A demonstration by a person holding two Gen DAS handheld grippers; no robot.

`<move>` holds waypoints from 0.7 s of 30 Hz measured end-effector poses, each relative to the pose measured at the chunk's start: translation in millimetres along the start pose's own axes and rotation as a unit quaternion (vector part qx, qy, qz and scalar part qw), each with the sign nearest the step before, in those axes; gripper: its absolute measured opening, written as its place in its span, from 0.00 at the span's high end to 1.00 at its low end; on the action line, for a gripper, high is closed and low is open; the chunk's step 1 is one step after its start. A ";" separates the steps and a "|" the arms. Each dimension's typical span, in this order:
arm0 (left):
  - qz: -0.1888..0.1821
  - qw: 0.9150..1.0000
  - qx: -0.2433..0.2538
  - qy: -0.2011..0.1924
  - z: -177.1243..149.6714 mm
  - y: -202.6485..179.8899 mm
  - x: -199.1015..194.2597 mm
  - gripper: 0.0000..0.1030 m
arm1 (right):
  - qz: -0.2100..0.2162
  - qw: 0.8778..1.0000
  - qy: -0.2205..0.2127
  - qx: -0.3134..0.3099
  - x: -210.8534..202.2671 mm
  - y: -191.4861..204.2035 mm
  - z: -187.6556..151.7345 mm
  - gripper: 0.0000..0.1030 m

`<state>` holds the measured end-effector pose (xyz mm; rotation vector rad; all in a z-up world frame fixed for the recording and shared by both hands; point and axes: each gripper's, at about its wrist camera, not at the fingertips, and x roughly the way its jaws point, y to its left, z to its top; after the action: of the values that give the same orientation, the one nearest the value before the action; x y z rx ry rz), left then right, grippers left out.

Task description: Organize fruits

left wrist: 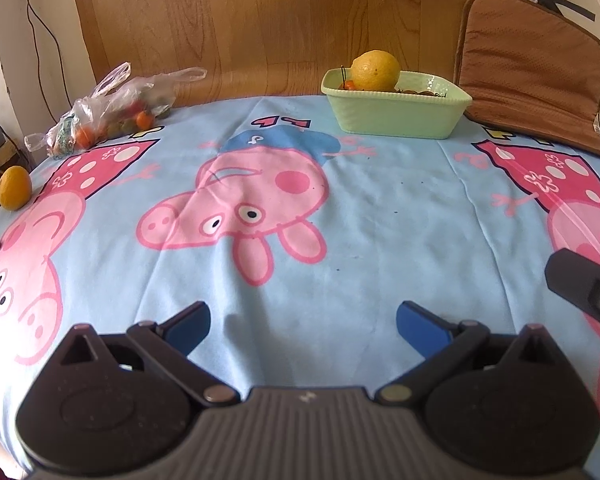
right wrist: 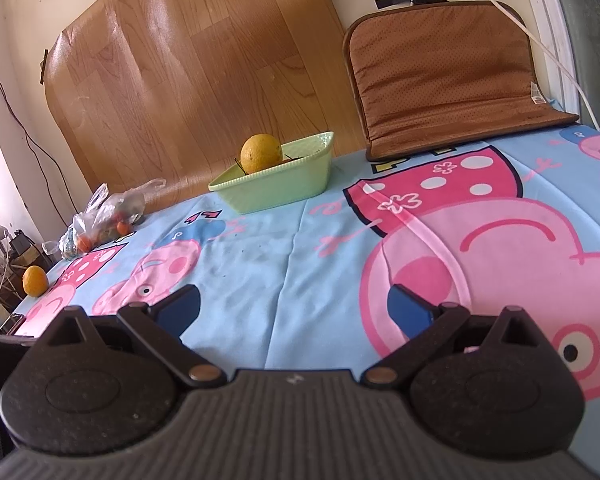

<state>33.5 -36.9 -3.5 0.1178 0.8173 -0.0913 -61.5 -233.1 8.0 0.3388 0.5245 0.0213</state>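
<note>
Your left gripper (left wrist: 302, 326) and right gripper (right wrist: 294, 308) held wide, empty jaws; ahead, one lemon (left wrist: 375, 70) sat in the basket (left wrist: 396, 114), while another lemon (left wrist: 14, 187) and the bagged fruit (left wrist: 108, 120) waited far left.

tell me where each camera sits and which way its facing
Left wrist: rides on the left hand-held gripper, low over the tablecloth, facing the wood-grain board; its own open blue-padded fingers show, and a black piece of the other gripper at the right edge.
Right wrist: rides on the right hand-held gripper, facing the back left; its open fingers show.
Shared: green basket holding a yellow fruit, a loose yellow fruit at the left edge, a plastic bag of small fruit, a brown cushion.
</note>
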 end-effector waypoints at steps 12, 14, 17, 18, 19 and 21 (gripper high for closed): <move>0.009 1.000 0.002 0.003 -0.9 -1.1 2.3 0.00 | 0.000 1.000 0.001 0.003 -0.2 -0.9 -0.4 0.02; 0.012 1.000 0.002 0.002 -0.8 -0.9 2.0 0.00 | 0.000 1.000 0.001 0.003 -0.1 -1.1 -0.3 0.02; 0.015 1.000 0.004 0.000 -0.8 -0.3 1.6 0.00 | 0.000 1.000 0.001 0.003 -0.2 -1.0 -0.4 0.02; 0.016 1.000 0.004 0.000 -0.7 -0.4 1.9 0.00 | 0.000 1.000 0.001 0.003 -0.3 -0.9 -0.5 0.02; 0.017 1.000 0.005 0.000 -0.7 -0.5 1.8 0.00 | 0.000 1.000 0.001 0.003 -0.3 -0.9 -0.6 0.02; 0.018 1.000 0.006 -0.001 -0.6 -0.8 1.8 0.00 | 0.000 1.000 0.001 0.003 -0.4 -0.7 -0.6 0.02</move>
<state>34.2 -37.6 -5.3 0.1441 0.8126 -0.0633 -62.2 -233.7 7.5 0.3448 0.5263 0.0193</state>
